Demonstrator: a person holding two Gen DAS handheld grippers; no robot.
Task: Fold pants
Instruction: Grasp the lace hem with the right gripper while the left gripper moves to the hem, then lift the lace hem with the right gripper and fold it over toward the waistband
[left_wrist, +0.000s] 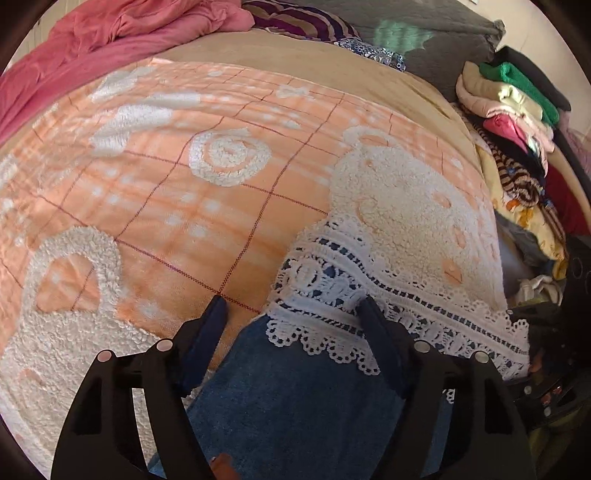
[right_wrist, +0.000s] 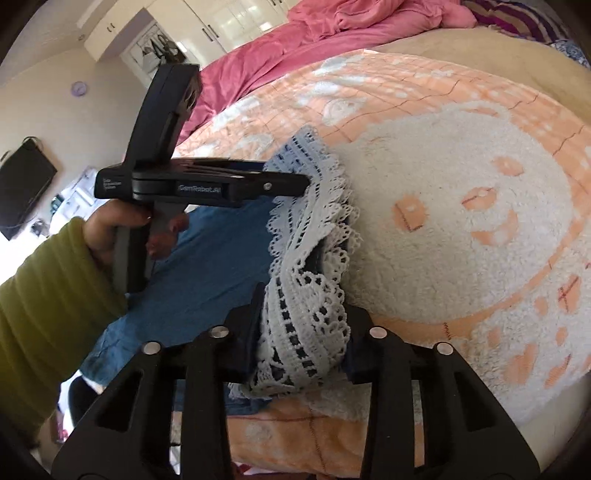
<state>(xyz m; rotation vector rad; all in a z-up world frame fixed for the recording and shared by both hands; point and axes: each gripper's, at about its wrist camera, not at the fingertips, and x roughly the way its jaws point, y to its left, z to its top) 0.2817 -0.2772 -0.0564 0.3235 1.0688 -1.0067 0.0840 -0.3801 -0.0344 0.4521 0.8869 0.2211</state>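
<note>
The pants are blue denim (left_wrist: 295, 398) with a wide white lace hem (left_wrist: 369, 288), lying on an orange and white blanket (left_wrist: 166, 192). My left gripper (left_wrist: 291, 306) is open, its fingers straddling the hem's left end and resting on the cloth. In the right wrist view the left gripper (right_wrist: 295, 182) shows from the side at the far end of the lace hem (right_wrist: 314, 258). My right gripper (right_wrist: 303, 332) has the near end of the lace bunched between its fingers. The denim (right_wrist: 207, 266) spreads to the left.
A pink sheet (left_wrist: 92, 44) is piled at the bed's far left. Pillows (left_wrist: 424, 40) lie at the head. A stack of folded clothes (left_wrist: 517, 122) sits off the bed's right side. A wardrobe (right_wrist: 207, 22) and a wall screen (right_wrist: 22, 188) stand beyond the bed.
</note>
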